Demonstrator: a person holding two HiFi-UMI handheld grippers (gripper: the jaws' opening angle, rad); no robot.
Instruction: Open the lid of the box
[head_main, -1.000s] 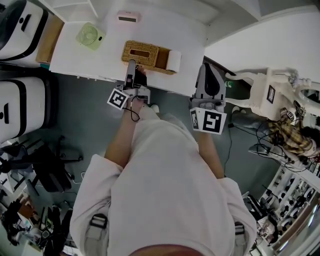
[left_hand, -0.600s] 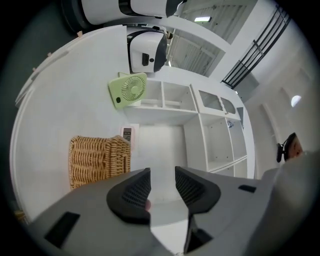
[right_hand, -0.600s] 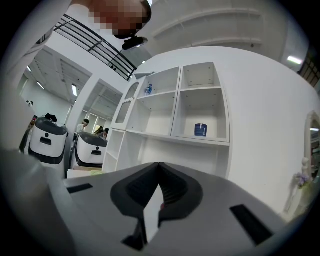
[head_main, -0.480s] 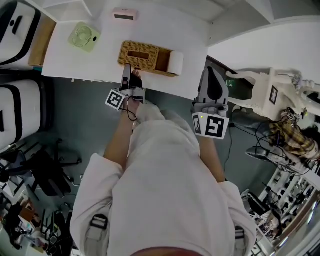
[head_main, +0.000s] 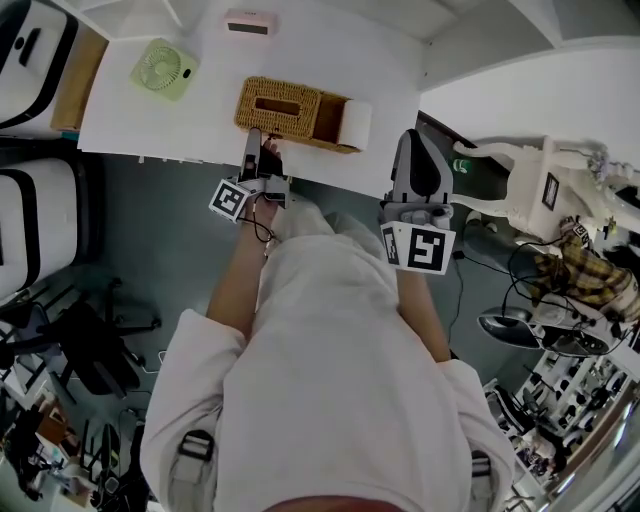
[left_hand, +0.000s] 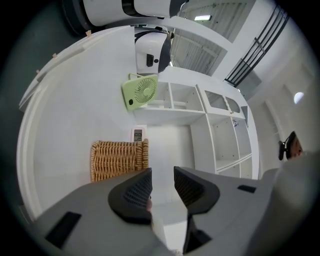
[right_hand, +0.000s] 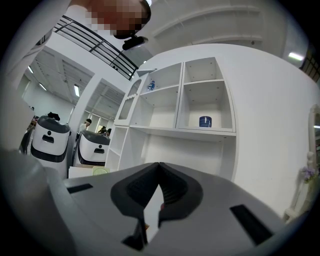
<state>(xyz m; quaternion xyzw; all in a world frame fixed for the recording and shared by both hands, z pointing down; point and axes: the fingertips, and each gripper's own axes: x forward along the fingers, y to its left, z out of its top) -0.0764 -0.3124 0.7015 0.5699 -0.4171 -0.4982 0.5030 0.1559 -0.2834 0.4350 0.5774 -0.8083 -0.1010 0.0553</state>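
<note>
A woven wicker box (head_main: 278, 107) with a slotted top lying flat stands near the front edge of the white table (head_main: 170, 125). In the left gripper view the wicker box (left_hand: 117, 159) shows just beyond the jaws, to their left. My left gripper (head_main: 254, 136) hovers at the table's front edge, right before the box. This left gripper (left_hand: 161, 179) is open; its jaws opened wide and have just been closing a little, with nothing between them. My right gripper (head_main: 415, 138) hangs off the table's right front corner. Seen from its own camera, the right gripper (right_hand: 159, 167) is shut and empty.
A paper roll (head_main: 355, 122) stands against the box's right end. A green fan (head_main: 163, 68) and a small pink device (head_main: 248, 22) sit farther back on the table. White shelves (left_hand: 210, 125) line the wall. White machines (head_main: 35, 215) stand at the left.
My left gripper has drawn back from over the box's front to the table edge. The right gripper has barely shifted.
</note>
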